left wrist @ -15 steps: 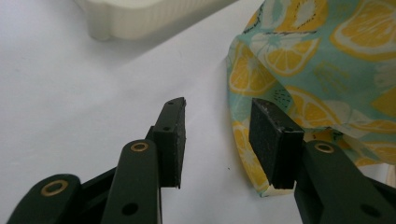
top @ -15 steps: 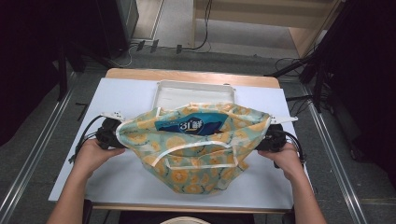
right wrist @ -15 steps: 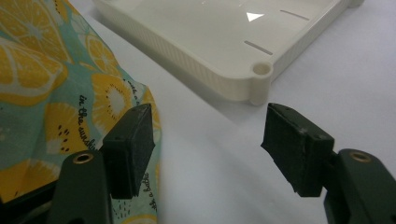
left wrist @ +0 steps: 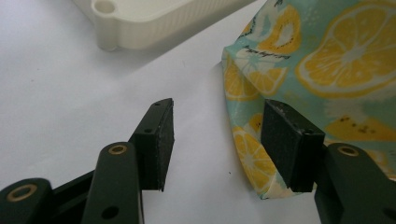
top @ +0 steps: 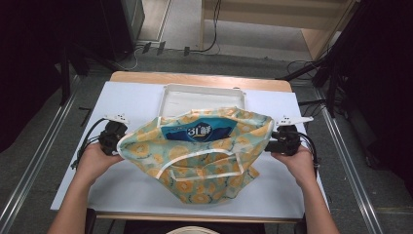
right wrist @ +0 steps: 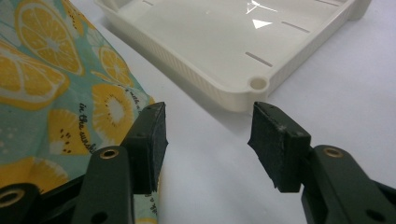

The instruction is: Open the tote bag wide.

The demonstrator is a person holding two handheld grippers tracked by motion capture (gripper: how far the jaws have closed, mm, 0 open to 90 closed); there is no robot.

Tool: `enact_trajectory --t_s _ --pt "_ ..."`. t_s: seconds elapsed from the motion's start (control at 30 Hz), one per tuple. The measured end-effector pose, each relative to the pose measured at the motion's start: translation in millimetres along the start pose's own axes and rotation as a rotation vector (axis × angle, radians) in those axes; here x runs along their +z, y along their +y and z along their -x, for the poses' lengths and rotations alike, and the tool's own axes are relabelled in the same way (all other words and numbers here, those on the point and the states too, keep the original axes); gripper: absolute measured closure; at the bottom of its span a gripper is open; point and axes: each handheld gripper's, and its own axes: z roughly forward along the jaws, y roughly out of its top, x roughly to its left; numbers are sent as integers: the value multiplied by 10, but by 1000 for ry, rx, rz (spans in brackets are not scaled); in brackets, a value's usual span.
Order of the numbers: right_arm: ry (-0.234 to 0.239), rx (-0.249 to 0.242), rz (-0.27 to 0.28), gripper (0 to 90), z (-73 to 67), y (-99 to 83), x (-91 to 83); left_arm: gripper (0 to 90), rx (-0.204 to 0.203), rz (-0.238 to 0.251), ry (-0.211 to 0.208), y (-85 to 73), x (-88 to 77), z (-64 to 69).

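A teal cloth bag with lemon-slice print (top: 199,156) lies spread on the white table, its mouth open toward the far side. A blue packet (top: 197,131) shows inside the mouth. My left gripper (top: 118,139) sits at the bag's left edge; in the left gripper view it (left wrist: 217,140) stands open with the bag's fabric (left wrist: 299,74) just beyond its right-hand pad (left wrist: 285,140). At the bag's right edge my right gripper (top: 272,141) is open too; in the right gripper view it (right wrist: 208,144) has the fabric (right wrist: 51,102) beside its left-hand pad (right wrist: 156,140).
A shallow cream plastic tray (top: 175,100) lies just beyond the bag, its corner seen as the tray (left wrist: 140,23) and the tray (right wrist: 224,51) in the gripper views. White table (top: 126,190) surface surrounds the bag. Cables trail on the floor beyond the table.
Both hands and the bag stand about where they were. No clear movement shows.
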Motion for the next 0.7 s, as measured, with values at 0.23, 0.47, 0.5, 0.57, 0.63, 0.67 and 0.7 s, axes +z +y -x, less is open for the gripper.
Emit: enact_trajectory --t_s 0.23,0.47,0.5,0.57,0.63,0.67,0.7 --pt "-7 -3 -6 478 -14 5 4 433 9 15 -2 11 -13 9" --pt "-13 10 11 480 -23 6 -43 433 17 22 -10 20 -38 27" --pt "-14 13 7 487 -25 5 -48 433 17 22 -10 20 -38 27" --pt "-16 12 6 493 -26 4 -51 433 22 20 -9 28 -41 41" --pt "-11 10 13 501 -28 2 -53 433 29 21 -12 34 -40 47" --pt "-12 0 13 505 -32 3 -54 433 28 21 -14 35 -39 48" --pt "-11 -9 16 508 -35 5 -54 433 29 21 -14 34 -38 45"
